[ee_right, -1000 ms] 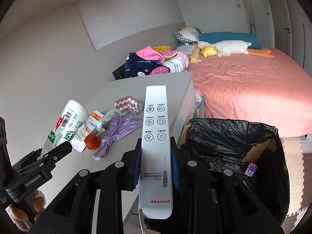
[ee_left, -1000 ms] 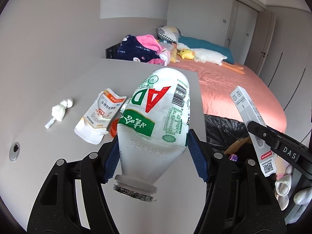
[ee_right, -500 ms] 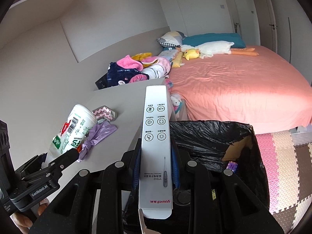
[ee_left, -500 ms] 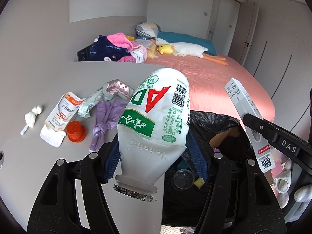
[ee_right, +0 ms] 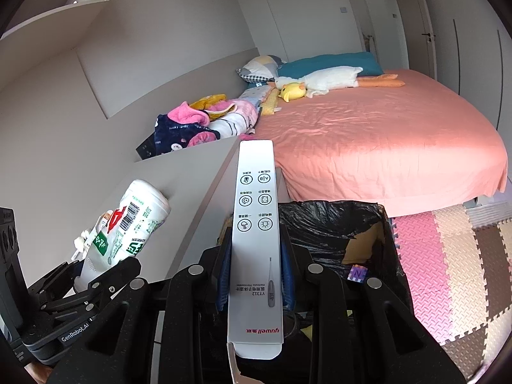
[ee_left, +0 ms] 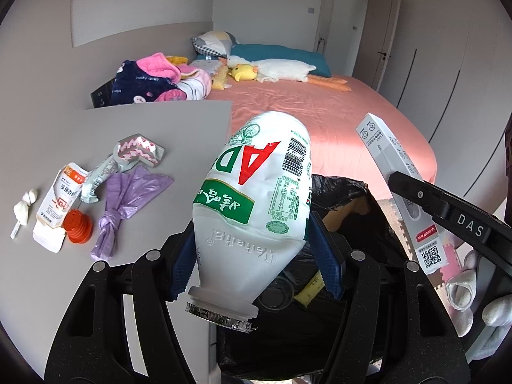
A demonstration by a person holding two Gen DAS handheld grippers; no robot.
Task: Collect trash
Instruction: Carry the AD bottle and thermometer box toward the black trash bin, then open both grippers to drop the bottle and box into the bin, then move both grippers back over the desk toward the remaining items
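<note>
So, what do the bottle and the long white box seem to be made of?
Bottle: thin plastic, probably, slightly glossy; it is dented, with torn foil at the mouth. Box: looks like thin coated cardboard, smooth with a faint sheen; it has flat printed faces and an end flap.

R tongs [ee_right: 256, 275] gripping thermometer box [ee_right: 256, 224], bin [ee_right: 368, 224] below

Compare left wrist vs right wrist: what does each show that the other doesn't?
Left wrist only: wrappers, orange cap and purple bag on the table.
Right wrist only: wall shelf, foam floor mats.
Both: bottle clamped in the left gripper, thermometer box clamped in the right gripper, black-lined bin, bed.
</note>
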